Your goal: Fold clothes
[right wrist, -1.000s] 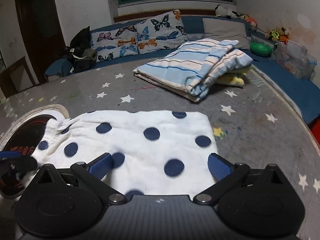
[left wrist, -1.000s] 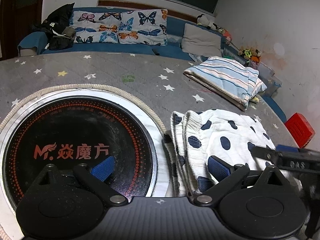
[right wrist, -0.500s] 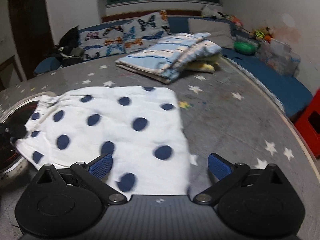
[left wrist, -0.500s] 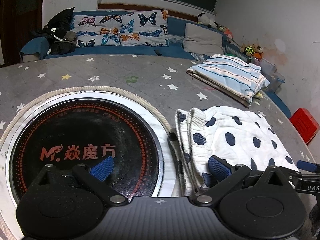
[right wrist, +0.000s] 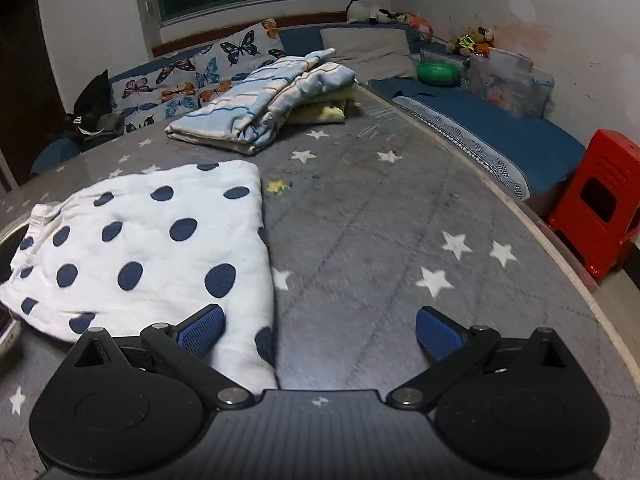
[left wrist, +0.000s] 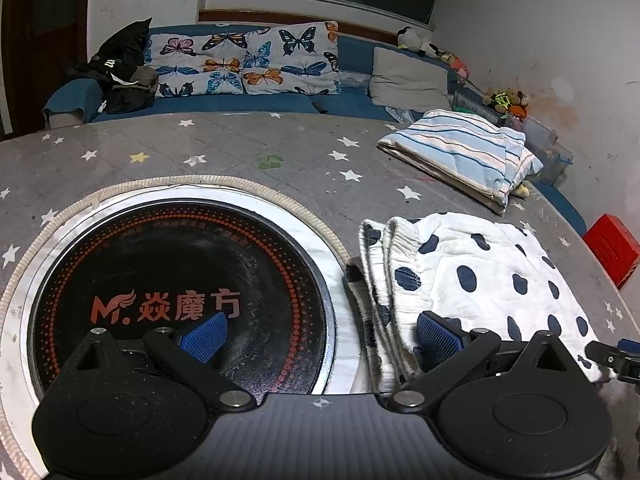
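A white garment with navy dots (left wrist: 480,272) lies folded flat on the grey star-print table, its elastic waistband towards the black round hotplate. My left gripper (left wrist: 320,334) is open, one pad over the hotplate and the other at the garment's waistband end; nothing is held. From the right wrist view the same dotted garment (right wrist: 152,248) fills the left half. My right gripper (right wrist: 318,330) is open at its near right corner, left pad over the cloth, right pad over bare table. A tip of the right gripper (left wrist: 612,356) shows at the left view's right edge.
A folded blue-striped pile (right wrist: 264,104) sits further back on the table. The round hotplate (left wrist: 176,300) is set into the table at left. A red stool (right wrist: 600,208) stands beyond the table's right rim. A sofa with butterfly cushions (left wrist: 240,60) lines the wall.
My right gripper has swung to the right, off the middle of the dotted garment to its right corner. The left gripper has drawn back slightly. The garment lies still.
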Motion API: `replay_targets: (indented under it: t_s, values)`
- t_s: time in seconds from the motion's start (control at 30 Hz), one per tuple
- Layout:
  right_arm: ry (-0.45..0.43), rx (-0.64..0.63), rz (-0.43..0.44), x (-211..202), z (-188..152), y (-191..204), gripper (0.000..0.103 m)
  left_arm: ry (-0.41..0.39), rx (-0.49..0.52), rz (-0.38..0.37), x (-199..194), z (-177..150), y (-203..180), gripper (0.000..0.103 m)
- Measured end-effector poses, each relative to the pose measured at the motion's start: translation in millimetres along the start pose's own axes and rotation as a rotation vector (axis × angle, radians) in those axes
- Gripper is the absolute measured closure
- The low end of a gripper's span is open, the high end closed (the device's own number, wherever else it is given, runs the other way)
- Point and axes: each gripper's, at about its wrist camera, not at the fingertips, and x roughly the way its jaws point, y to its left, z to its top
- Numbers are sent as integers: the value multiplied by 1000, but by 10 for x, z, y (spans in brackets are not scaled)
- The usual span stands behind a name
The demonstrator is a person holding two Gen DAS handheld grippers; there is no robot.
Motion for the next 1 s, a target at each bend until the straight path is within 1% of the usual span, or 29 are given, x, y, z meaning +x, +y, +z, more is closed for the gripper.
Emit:
replay_targets:
  t_s: [0.13, 0.37, 0.43, 0.63, 1.0]
  values:
    - [-33, 5, 6, -117, 0, 9, 0, -8, -2, -5, -50, -2, 6, 0]
    - [-74, -33, 50, -300, -30, 161, 0, -16, 5, -43, -188, -52, -41, 0]
    - [-74, -40, 74, -352, -74, 206, 0, -19, 8, -55, -237, -72, -46, 0]
    - [-77, -111, 110, -488, -253, 369, 0, -19, 20, -77, -325, -132, -83, 0]
    - [-73, -111, 150, -570, -411, 506, 0, 2, 43, -85, -412, -262, -166, 0]
